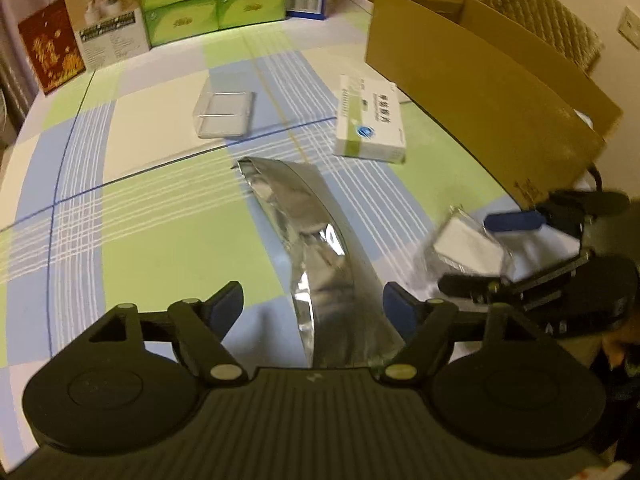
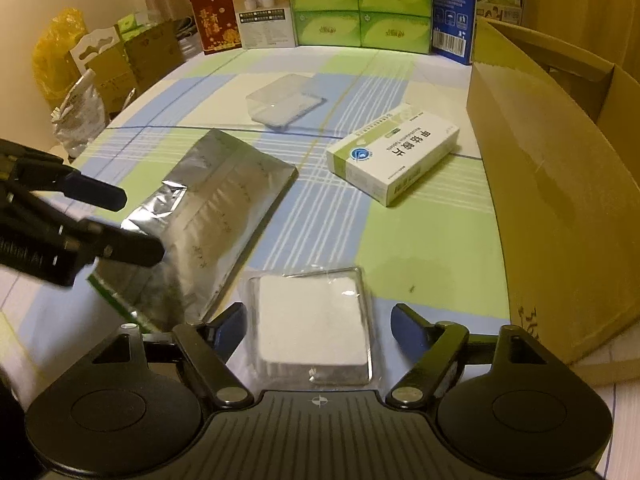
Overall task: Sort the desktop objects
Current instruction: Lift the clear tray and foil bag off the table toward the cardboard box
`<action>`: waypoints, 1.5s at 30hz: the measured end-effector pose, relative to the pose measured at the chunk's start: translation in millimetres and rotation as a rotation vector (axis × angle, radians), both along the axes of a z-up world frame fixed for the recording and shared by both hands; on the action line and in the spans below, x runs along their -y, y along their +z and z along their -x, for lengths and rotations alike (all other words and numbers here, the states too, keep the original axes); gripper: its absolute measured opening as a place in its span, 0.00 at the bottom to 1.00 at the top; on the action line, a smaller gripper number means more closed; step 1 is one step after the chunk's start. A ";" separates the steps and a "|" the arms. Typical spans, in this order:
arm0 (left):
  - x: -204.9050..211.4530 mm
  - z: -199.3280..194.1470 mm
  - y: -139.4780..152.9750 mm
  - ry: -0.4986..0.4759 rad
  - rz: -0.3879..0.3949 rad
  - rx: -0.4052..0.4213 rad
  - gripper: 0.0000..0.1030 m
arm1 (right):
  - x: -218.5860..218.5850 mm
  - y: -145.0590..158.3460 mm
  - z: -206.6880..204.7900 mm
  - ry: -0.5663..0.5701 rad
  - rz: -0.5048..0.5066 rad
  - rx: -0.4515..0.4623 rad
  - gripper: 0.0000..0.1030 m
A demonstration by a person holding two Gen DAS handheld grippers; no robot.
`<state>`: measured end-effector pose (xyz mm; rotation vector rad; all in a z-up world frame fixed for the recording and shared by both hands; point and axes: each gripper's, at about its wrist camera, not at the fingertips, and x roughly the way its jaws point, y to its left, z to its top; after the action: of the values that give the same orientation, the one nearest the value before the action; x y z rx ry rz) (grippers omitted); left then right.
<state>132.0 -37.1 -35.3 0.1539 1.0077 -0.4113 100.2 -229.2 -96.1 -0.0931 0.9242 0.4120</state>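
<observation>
A silver foil pouch (image 1: 312,232) (image 2: 224,208) lies on the checked tablecloth. My left gripper (image 1: 314,306) (image 2: 120,220) is open around its near end, and a gap shows beside the left finger. A clear packet with a white pad (image 2: 312,316) (image 1: 468,246) lies flat just right of the pouch. My right gripper (image 2: 320,324) (image 1: 490,252) straddles the packet, open, with its pads clear of both edges. Farther back lie a white and green medicine box (image 1: 370,120) (image 2: 394,158) and an empty clear plastic box (image 1: 226,114) (image 2: 284,104).
An open cardboard box (image 1: 480,104) (image 2: 552,184) stands along the right side of the table. Green tissue packs (image 2: 360,4), a blue carton (image 2: 452,8), a white box (image 2: 262,12) and a red box (image 2: 214,18) line the far edge. Bags (image 2: 76,116) sit beyond the table's left edge.
</observation>
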 end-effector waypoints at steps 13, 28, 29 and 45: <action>23.4 -48.6 -23.5 0.012 -0.002 -0.076 0.71 | -0.8 -11.7 -22.0 0.002 0.035 0.028 0.57; 45.9 -62.1 -45.1 -0.033 -0.118 -0.114 0.59 | 4.6 -11.8 -24.7 -0.023 0.033 0.049 0.57; 45.6 -61.6 -43.8 -0.036 -0.120 -0.114 0.47 | 4.8 -11.7 -23.9 -0.021 0.034 0.048 0.57; 36.3 -34.0 -38.3 -0.025 -0.127 -0.125 0.47 | 4.5 -10.5 -12.7 -0.016 0.025 0.051 0.56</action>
<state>166.1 -73.3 -73.6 0.2581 1.1566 -0.3835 112.9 -233.8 -106.7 -0.1184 0.8792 0.3815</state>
